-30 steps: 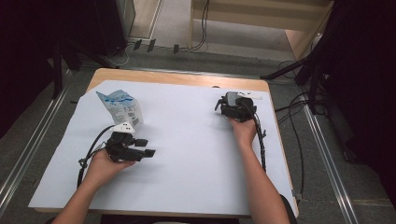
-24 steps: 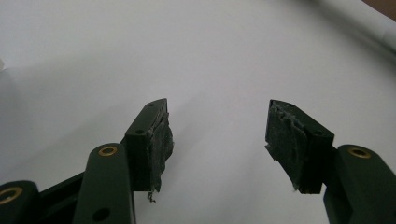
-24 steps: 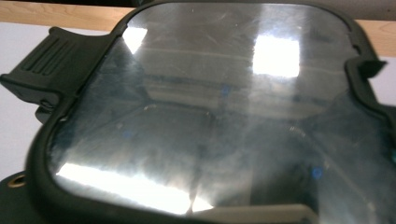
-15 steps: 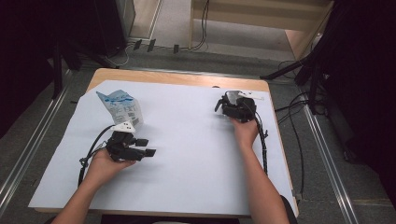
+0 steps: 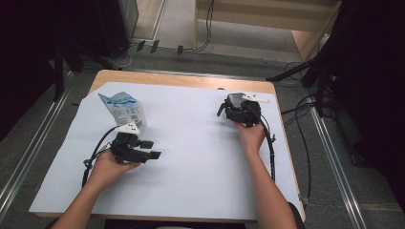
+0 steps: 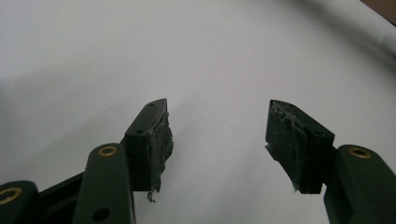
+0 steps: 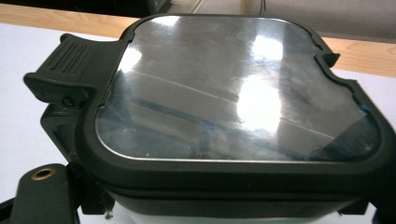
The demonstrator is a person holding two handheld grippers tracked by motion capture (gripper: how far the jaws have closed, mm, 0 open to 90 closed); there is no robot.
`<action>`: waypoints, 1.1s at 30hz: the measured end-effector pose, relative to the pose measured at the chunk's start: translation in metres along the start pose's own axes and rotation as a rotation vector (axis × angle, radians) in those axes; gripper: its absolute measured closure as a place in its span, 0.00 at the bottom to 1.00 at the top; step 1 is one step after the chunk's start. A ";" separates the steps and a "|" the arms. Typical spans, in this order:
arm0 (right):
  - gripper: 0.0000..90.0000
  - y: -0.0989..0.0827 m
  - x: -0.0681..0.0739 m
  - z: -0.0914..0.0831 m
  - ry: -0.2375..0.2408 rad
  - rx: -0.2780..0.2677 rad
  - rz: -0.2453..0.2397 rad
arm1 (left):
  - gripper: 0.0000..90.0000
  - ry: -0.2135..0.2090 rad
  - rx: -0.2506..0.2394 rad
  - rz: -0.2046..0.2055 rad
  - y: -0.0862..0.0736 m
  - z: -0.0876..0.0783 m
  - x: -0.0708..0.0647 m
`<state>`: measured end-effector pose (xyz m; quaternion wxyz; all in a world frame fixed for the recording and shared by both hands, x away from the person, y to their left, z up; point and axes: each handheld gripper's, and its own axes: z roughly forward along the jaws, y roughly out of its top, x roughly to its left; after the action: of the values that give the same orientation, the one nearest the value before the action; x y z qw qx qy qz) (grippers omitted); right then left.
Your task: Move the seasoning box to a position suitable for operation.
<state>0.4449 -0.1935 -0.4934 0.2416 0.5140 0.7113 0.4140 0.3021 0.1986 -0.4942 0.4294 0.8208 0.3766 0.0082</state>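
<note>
Right now my left tongs [image 6: 217,140] stand apart over bare white paper [image 5: 191,157], while the lidded container [image 7: 233,107] hides my right tongs' [image 5: 235,109] tips, grip unclear.

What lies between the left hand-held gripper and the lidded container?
Bare white sheet, in the high view, separates the left hand-held gripper from the container.

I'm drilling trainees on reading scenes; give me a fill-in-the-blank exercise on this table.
1. The left tongs stand open over the ___ sheet.
2. The right tongs are at a container whose lid is ___.
3. The blue-printed carton stands near the ___ tongs.
Missing words: white; shut; left
</note>
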 end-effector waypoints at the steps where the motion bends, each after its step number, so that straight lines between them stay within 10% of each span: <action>1: 0.18 0.000 0.001 -0.002 0.004 0.000 -0.001 | 0.45 0.001 0.006 0.005 0.001 0.000 0.000; 33: 0.18 -0.032 0.063 -0.076 0.185 0.025 -0.111 | 0.52 -0.027 -0.011 0.010 0.022 0.013 0.012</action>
<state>0.3471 -0.1650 -0.4741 0.1908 0.4364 0.7632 0.4367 0.3284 0.1893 -0.4904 0.4387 0.8204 0.3666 0.0012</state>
